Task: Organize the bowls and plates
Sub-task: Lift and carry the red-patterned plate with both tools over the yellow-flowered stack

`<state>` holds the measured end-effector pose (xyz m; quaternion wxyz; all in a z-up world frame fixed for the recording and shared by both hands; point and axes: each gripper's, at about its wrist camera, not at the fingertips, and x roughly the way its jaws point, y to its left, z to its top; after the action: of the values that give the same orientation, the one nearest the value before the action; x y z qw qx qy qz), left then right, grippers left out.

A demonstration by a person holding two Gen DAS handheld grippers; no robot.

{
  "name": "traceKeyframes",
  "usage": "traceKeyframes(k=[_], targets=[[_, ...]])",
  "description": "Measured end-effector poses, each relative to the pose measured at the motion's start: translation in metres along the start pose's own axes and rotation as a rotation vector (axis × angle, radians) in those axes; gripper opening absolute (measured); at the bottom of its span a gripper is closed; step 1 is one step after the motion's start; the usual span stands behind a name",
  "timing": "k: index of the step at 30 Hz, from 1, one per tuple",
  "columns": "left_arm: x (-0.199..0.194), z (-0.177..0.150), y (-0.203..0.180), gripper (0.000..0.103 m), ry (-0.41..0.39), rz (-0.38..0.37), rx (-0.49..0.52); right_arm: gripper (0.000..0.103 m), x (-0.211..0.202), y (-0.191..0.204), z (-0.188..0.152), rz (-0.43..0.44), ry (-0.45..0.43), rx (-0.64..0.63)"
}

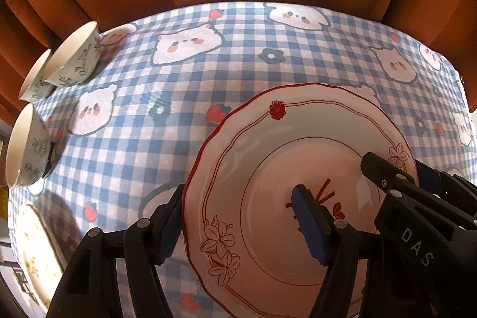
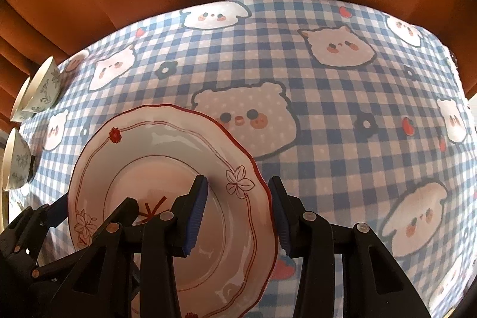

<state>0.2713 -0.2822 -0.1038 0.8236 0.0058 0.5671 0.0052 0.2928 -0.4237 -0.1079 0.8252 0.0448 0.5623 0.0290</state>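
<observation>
Scanning from the left, we see three bowls point(image 1: 74, 55) standing loose at the table's point(image 1: 238, 64) edge, two touching, none nested, and another plate point(image 1: 35, 252) lying apart low down. So we judge the sorting barely begun. At centre, the plate point(image 1: 298, 184), cream with a wavy red rim and outlined flowers, sits between both tools. Our left gripper point(image 1: 238, 219) straddles its left rim, jaws spread, not yet biting. Our right gripper point(image 2: 241, 213) does likewise on the right rim, jaws apart around the edge. Whether it's lifted, we can't tell.
</observation>
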Motion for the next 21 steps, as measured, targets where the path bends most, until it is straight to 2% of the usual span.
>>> traceKeyframes(k=[13, 21], targets=[[-0.050, -0.021, 0.028, 0.071, -0.050, -0.071, 0.021, 0.046, -0.059, 0.032, -0.027, -0.061, -0.070, 0.025], [-0.074, -0.041, 0.073, 0.071, -0.088, -0.102, 0.023, 0.046, -0.089, 0.078, -0.045, -0.104, -0.105, 0.005]])
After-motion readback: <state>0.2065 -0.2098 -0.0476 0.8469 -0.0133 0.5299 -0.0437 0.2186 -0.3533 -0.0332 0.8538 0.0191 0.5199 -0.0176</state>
